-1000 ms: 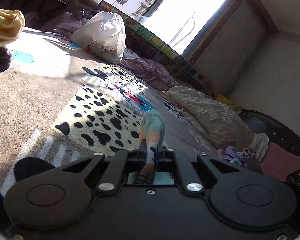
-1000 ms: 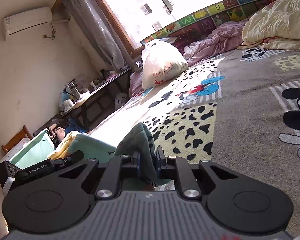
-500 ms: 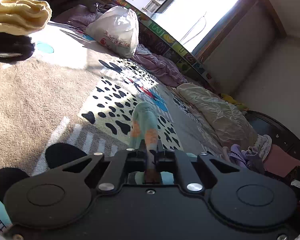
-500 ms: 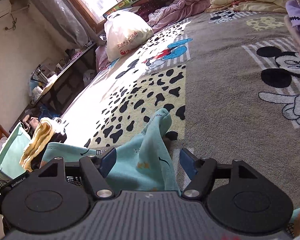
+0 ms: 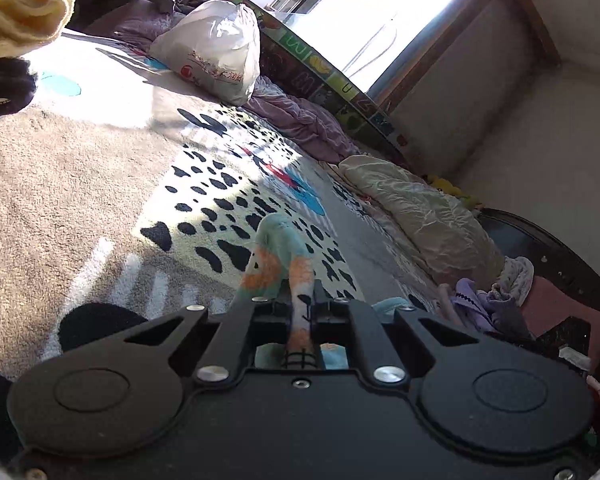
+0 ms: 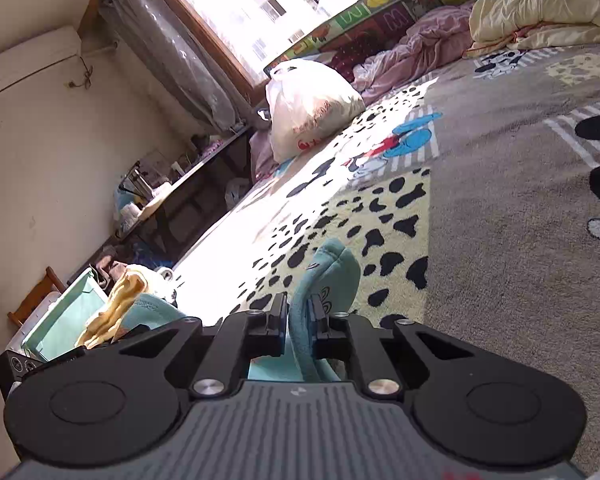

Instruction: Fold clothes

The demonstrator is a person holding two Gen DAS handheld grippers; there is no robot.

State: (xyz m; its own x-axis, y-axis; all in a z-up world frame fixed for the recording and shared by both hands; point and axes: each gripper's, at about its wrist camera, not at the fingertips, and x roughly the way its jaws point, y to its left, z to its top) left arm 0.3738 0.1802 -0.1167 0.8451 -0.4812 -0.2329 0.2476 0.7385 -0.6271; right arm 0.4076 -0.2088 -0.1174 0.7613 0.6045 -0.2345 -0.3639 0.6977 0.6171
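Pinching a fold of the teal garment (image 5: 284,256), the left gripper (image 5: 302,300) has its jaws pressed together on the cloth, which bulges up just past the fingertips. The right gripper (image 6: 300,312) likewise clamps a teal fold (image 6: 328,272) rising between its jaws. Beyond both lies the spotted cartoon blanket (image 6: 500,220). Farther off sit a white plastic bag (image 5: 216,48) and a cream quilt (image 5: 420,212) near the window.
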